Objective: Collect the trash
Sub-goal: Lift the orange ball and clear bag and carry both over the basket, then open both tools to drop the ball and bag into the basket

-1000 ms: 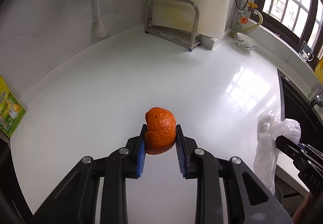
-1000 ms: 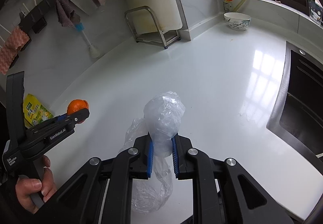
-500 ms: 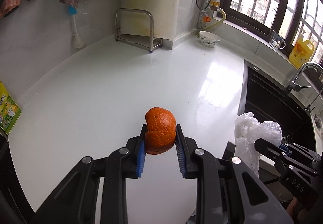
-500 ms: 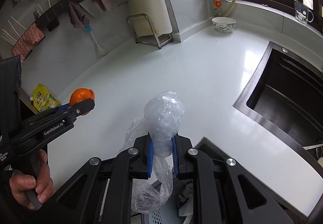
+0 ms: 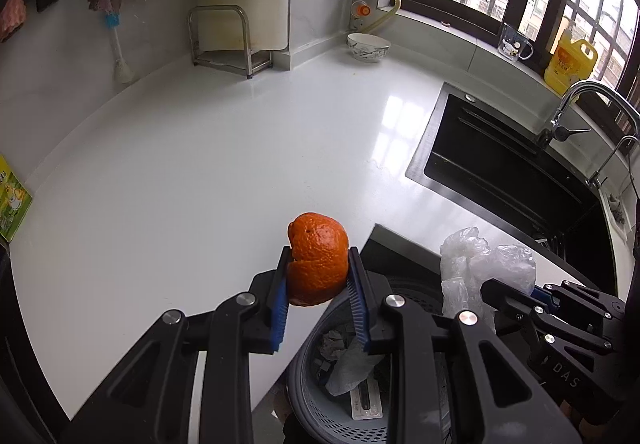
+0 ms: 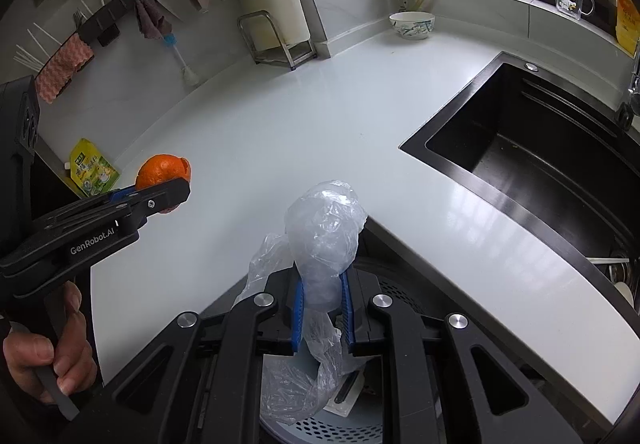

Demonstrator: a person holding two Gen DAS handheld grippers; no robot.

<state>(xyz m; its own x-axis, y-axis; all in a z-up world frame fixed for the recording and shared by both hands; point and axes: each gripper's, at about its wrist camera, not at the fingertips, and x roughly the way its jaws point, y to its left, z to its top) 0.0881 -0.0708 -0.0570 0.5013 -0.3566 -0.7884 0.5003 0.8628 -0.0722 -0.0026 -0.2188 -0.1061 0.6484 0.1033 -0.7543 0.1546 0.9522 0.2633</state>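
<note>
My left gripper [image 5: 318, 298] is shut on an orange peel [image 5: 317, 264], held just past the counter's front edge; the peel also shows in the right wrist view [image 6: 162, 171]. My right gripper [image 6: 322, 306] is shut on a crumpled clear plastic bag [image 6: 324, 232], also seen in the left wrist view [image 5: 476, 264]. A grey perforated trash basket [image 5: 308, 400] with crumpled paper inside sits below both grippers; it also shows in the right wrist view [image 6: 320, 430] under the bag's hanging tail.
White counter [image 5: 200, 171] ahead, black sink [image 5: 500, 171] at right with a faucet [image 5: 568, 111]. A bowl [image 5: 368, 47], a steel rack [image 5: 224, 39], a brush [image 5: 118, 47] and hanging cloths stand at the back wall. A green packet [image 6: 92, 169] lies at the left.
Both grippers have pulled back from over the counter to beyond its front edge, still holding the peel and the bag. The trash basket has come into view beneath them.
</note>
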